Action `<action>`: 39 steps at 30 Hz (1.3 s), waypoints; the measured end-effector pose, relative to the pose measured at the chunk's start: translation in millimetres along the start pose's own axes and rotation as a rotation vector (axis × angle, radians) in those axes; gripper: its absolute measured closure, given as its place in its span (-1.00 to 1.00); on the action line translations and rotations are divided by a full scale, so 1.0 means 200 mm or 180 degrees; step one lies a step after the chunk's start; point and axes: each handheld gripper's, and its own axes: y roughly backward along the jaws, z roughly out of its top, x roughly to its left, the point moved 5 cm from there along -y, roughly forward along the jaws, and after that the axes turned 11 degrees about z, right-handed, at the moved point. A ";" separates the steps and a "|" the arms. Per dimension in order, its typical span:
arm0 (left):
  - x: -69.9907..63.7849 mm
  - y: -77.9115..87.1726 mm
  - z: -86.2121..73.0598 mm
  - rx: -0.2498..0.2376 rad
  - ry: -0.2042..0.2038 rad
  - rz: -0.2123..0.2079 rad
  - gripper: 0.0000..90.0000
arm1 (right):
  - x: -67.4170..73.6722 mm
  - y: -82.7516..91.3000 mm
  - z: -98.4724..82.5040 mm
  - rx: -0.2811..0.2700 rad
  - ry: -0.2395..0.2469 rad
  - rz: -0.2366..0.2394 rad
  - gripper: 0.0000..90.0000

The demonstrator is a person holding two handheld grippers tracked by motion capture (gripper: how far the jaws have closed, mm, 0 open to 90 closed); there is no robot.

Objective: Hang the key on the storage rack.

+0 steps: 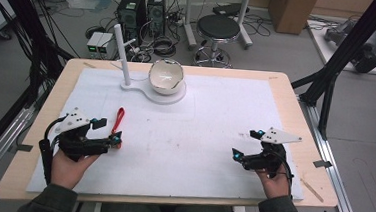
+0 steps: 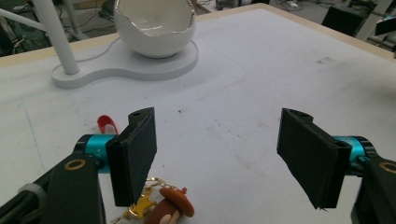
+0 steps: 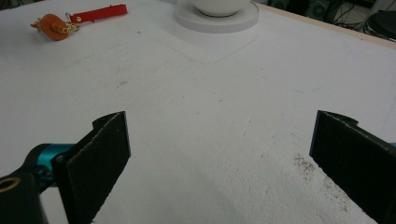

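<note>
1. As I read it, the keychain (image 2: 161, 207) lies on the white mat (image 1: 214, 138), just below my left gripper (image 2: 219, 154), beside its left jaw.
2. Both grippers stand spread and empty; the right gripper (image 3: 219, 158) hangs well apart from it.
3. It looks light, with a loose chain and a floppy red strap (image 1: 119, 120).
4. I'd pinch the stiff mushroom charm (image 2: 170, 210); the strap would likely slip.
</note>
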 end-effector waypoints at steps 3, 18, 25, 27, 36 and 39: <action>0.03 -0.02 0.01 -0.0026 0.0044 0.0109 -0.34 | 0.01 0.00 0.00 0.0020 -0.0023 0.0012 -0.91; 0.14 -0.17 0.04 0.0344 0.0097 0.0274 -0.15 | 0.00 -0.01 0.01 -0.0019 -0.0019 0.0026 -0.91; 0.18 -0.23 0.06 0.0529 0.0050 0.0339 -0.06 | 0.00 0.00 0.00 -0.0035 -0.0044 0.0040 -0.91; 0.19 -0.25 0.05 0.0590 0.0046 0.0352 0.00 | -0.01 0.00 0.00 -0.0033 -0.0034 0.0037 -0.91; 0.23 -0.35 0.03 0.0890 -0.0065 0.0469 0.13 | -0.01 -0.01 0.00 -0.0027 -0.0044 0.0046 -0.91; 0.24 -0.37 0.02 0.0972 -0.0086 0.0500 0.16 | -0.01 0.00 0.00 -0.0026 -0.0046 0.0049 -0.91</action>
